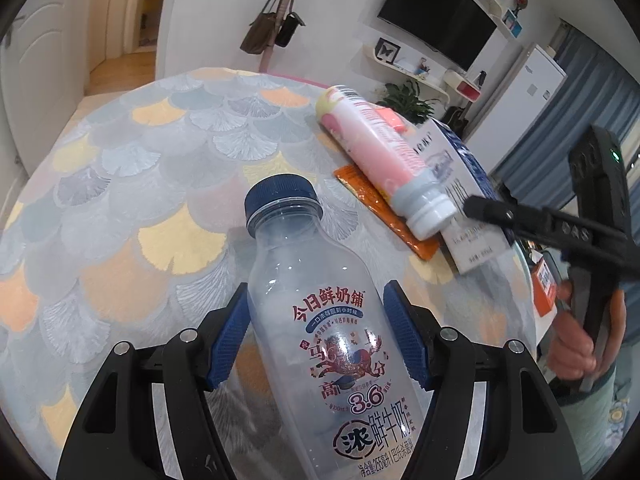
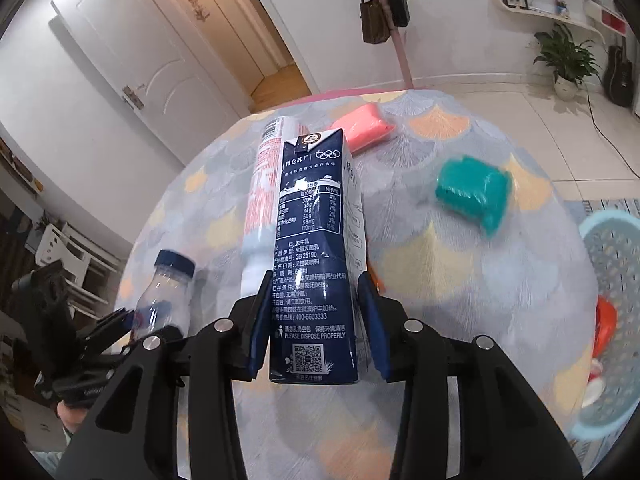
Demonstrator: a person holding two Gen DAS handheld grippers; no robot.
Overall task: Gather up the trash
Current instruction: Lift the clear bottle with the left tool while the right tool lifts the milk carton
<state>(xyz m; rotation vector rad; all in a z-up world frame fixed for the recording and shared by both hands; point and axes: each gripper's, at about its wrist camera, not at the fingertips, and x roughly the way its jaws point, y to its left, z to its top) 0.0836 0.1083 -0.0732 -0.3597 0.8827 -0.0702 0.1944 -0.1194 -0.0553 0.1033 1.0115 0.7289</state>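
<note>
In the left wrist view my left gripper (image 1: pixel 316 320) is shut on a clear milk bottle (image 1: pixel 324 320) with a dark blue cap, held over the round table (image 1: pixel 120 200). In the right wrist view my right gripper (image 2: pixel 316 312) is shut on a navy milk carton (image 2: pixel 312 260); the carton also shows in the left wrist view (image 1: pixel 460 200). A pink-and-white bottle (image 1: pixel 380 160) lies on the table beside the carton, on an orange wrapper (image 1: pixel 384 212). The clear bottle (image 2: pixel 164 296) and my left gripper (image 2: pixel 120 332) show at the lower left of the right wrist view.
A pink packet (image 2: pixel 364 124) and a teal packet (image 2: pixel 472 192) lie on the far side of the table. A light blue basket (image 2: pixel 612 320) with some red and white trash stands at the right table edge. A coat stand with bags (image 2: pixel 384 8) stands behind the table.
</note>
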